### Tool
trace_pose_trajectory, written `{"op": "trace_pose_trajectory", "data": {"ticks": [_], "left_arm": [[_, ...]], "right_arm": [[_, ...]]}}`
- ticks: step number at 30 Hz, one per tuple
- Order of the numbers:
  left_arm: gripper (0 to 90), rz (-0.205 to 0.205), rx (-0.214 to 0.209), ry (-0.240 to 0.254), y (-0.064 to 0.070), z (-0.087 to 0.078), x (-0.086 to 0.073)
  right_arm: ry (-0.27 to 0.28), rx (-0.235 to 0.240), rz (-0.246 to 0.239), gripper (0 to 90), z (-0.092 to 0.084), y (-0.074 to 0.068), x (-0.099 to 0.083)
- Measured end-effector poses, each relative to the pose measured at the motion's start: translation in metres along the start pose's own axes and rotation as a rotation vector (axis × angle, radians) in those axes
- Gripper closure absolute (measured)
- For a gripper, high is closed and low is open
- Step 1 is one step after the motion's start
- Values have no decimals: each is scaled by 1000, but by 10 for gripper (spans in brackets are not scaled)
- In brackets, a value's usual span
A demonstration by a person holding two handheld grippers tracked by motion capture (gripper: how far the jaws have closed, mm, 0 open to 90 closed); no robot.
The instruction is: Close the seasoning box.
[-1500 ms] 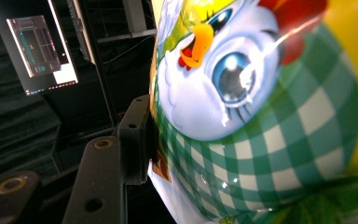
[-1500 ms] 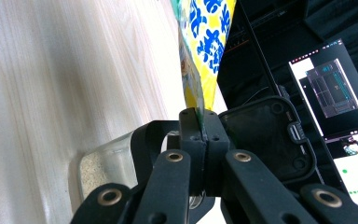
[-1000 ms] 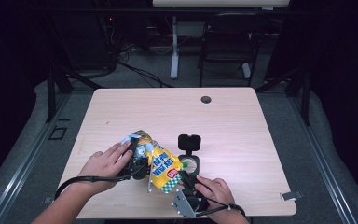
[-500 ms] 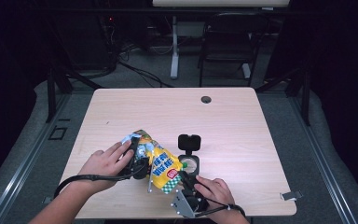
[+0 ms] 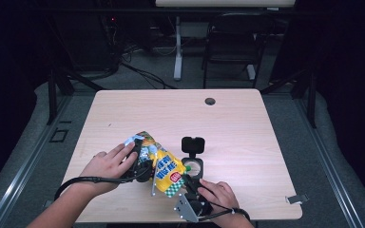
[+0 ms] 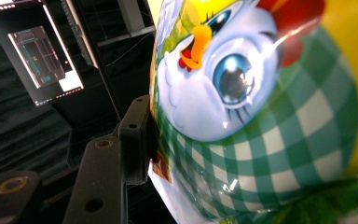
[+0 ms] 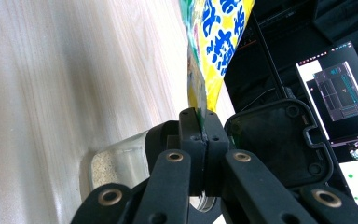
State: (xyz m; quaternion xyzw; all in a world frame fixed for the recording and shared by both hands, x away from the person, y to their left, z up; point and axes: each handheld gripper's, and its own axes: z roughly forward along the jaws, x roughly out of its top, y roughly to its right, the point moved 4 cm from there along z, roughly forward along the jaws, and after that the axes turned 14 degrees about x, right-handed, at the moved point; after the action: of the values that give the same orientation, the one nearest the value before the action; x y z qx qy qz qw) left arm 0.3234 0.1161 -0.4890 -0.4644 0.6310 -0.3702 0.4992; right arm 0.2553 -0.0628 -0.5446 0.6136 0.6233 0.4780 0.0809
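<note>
Spanning both tools (image 5: 148,167) (image 5: 189,183): snack bag (image 5: 164,168)

Snack bag (image 5: 159,164) stands on the table (image 5: 247,137), near the front edge, between my two grippers. My left gripper (image 5: 140,166) sits on its left side, jaws around the bag's body. My right gripper (image 5: 190,183) comes from the front, jaws together on the bag's lower edge. Open jar (image 5: 193,167) just right of the bag, its lid (image 5: 193,144) behind it. Table hole (image 5: 210,101) far back, well apart.
</note>
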Motion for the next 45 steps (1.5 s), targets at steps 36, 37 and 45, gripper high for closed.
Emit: {"op": "trace_pose_trajectory", "data": {"ticks": [36,37,45], "left_arm": [[545,111,16,-5,-18,-1,6],[547,110,17,-6,-18,-1,6],[553,127,14,-9,-19,-2,7]], "right_arm": [[16,-7,15,900,0,1,-1],[16,-8,15,900,0,1,-1],[15,-6,14,900,0,0,-1]]}}
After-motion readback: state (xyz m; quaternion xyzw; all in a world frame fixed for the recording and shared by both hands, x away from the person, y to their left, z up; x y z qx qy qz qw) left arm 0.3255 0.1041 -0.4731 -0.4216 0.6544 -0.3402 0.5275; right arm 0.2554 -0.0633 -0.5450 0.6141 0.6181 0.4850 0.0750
